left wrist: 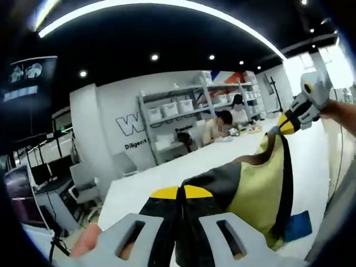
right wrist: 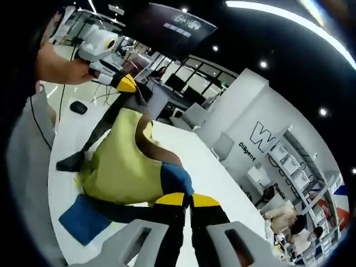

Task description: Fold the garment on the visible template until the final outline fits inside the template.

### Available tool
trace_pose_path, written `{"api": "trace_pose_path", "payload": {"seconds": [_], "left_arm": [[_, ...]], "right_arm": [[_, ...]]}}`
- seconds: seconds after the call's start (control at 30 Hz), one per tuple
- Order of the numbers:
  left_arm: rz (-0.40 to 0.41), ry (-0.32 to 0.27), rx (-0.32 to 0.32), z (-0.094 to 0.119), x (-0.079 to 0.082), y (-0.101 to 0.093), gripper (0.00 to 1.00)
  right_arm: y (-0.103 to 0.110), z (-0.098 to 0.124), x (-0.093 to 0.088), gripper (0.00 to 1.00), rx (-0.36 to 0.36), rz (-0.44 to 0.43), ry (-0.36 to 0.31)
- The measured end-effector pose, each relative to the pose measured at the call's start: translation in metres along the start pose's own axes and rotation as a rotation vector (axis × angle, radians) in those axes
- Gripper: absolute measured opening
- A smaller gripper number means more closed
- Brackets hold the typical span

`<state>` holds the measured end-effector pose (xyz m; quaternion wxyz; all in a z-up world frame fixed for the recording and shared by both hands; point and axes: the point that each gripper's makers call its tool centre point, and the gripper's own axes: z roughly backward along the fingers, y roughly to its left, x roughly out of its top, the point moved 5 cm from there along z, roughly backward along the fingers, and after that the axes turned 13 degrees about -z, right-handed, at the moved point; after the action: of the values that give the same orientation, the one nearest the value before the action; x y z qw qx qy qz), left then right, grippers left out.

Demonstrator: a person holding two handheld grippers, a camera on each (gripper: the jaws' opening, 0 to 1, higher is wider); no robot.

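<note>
Readable on the far wall (left wrist: 119, 111): a large "W" with more letters hidden behind shelves (left wrist: 172, 114), and below it "Diligent" — legible in the right gripper view, cut to "Diligen" in the left one. Nothing else legible.

One garment (right wrist: 125, 161) — yellow body, black sleeves, a blue patch — lifted off the white desk (left wrist: 167, 175) and strung between two tongs. One blue template (right wrist: 83, 219) flat on the desk under the garment's low end, partly covered.

Left tongs (left wrist: 181, 193), yellow-tipped, closed tight on a black part of the garment at the near edge of the left gripper view; right tongs (right wrist: 186, 198) likewise pinched on cloth beside the blue patch. Seen from each other: right tongs (left wrist: 286, 123) at the far right, gripping the garment's upper end; left tongs (right wrist: 123, 83) at the far left, clamped on a black sleeve.

Two people seated at the far end of the desk (left wrist: 219, 125). One black mouse (right wrist: 78, 108) on the desk, well apart from the garment.
</note>
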<state>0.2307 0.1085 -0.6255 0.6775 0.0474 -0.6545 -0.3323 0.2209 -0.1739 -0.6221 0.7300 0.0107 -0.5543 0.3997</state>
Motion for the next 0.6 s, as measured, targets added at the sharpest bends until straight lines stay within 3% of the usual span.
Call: {"api": "trace_pose_path", "payload": {"seconds": [0.03, 0.2, 0.4, 0.6], "left_arm": [[0.013, 0.024, -0.013, -0.01, -0.012, -0.002, 0.0], [-0.039, 0.095, -0.031, -0.049, -0.042, -0.007, 0.0], [-0.088, 0.152, -0.045, -0.096, -0.063, -0.006, 0.0], [-0.124, 0.194, -0.055, -0.139, -0.072, 0.0, 0.0]], "right_arm": [[-0.002, -0.009, -0.008, 0.0, -0.007, 0.007, 0.033], [-0.02, -0.046, -0.026, 0.0, -0.021, -0.038, 0.063], [-0.039, -0.091, -0.046, 0.0, -0.049, -0.009, 0.143], [-0.054, -0.13, -0.062, 0.0, -0.084, -0.032, 0.179]]}}
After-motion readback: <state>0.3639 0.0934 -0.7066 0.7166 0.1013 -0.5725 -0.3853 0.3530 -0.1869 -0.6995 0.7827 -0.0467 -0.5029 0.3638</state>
